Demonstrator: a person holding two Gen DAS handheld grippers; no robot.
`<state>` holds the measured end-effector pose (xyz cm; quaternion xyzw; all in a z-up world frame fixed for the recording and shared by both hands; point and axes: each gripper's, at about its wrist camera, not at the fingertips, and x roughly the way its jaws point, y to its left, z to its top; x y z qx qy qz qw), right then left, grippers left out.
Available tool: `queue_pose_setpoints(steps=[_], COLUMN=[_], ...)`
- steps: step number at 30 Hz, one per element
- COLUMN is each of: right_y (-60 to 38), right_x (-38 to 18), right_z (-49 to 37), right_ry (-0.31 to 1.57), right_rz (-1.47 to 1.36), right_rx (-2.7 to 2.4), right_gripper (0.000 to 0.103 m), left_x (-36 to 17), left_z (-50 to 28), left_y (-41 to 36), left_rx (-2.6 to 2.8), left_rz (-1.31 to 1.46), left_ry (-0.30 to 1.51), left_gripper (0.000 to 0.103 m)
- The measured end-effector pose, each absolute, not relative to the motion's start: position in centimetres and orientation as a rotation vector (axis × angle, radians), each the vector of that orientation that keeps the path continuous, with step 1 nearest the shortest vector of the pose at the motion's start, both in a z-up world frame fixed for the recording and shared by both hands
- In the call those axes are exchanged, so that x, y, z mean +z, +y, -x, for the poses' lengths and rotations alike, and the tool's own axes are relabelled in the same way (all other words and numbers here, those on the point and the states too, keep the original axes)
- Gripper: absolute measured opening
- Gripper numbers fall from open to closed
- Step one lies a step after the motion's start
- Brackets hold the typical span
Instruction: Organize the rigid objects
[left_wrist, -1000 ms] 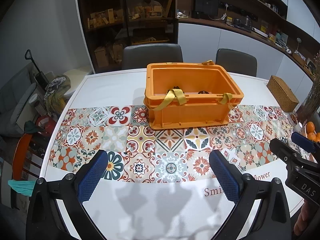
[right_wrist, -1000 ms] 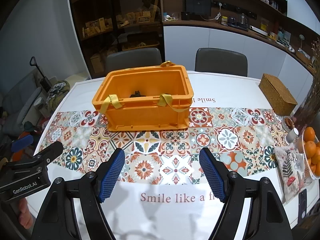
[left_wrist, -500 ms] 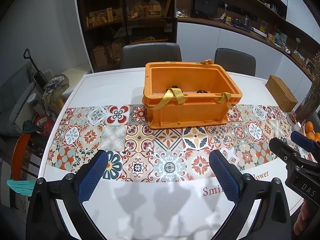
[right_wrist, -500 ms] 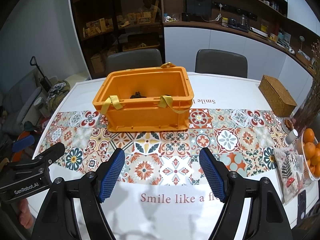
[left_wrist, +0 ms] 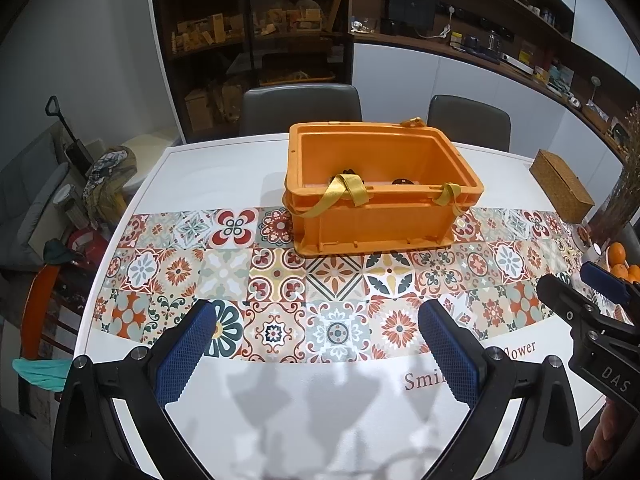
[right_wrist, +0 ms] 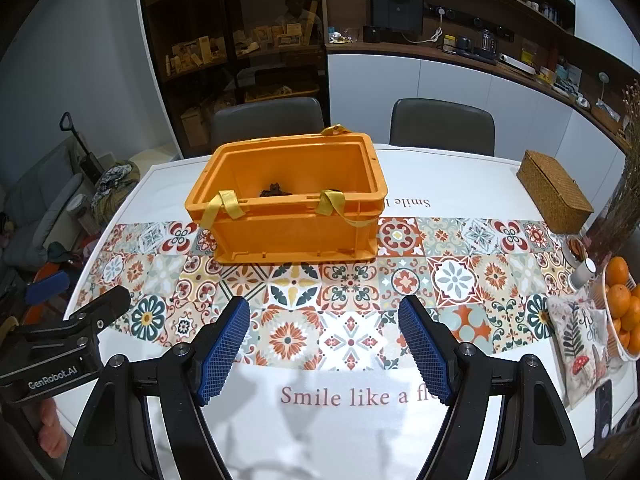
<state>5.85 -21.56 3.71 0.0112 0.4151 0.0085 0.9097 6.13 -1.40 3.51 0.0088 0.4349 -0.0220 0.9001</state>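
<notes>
Both the left gripper (left_wrist: 316, 350) and right gripper (right_wrist: 324, 348) are hovering with jaws wide apart and empty, facing the orange crate (left_wrist: 380, 188) sitting on the tiled table runner (left_wrist: 280, 300).

Light: bright, overhead, even on the desk (left_wrist: 224, 168); shelving (right_wrist: 240, 40) behind is dim.
Shadows: soft grey hand-held gripper shadows on the white desk near the lens, both views.
Glare: mild sheen on the desk top, nothing blown out.
Distortion: strong fisheye, black vignette corners, edges bent.
Focus: sharp centre, softer at the rim.
</notes>
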Motion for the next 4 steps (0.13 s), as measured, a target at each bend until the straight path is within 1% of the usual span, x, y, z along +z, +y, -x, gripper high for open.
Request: queue_pose_setpoints(steps=[4], right_y=[-21.71], right_x=[3.76], right_z=[-5.93], right_ry=[0.859], right_rz=[-0.027], right_rx=[0.017], right_gripper=[0.077], left_x=[3.53], left_z=[-6.15], left_y=[-1.4], left_rx=[-0.045], left_rz=[-0.019], left_ry=[0.902], left_gripper=[0.103])
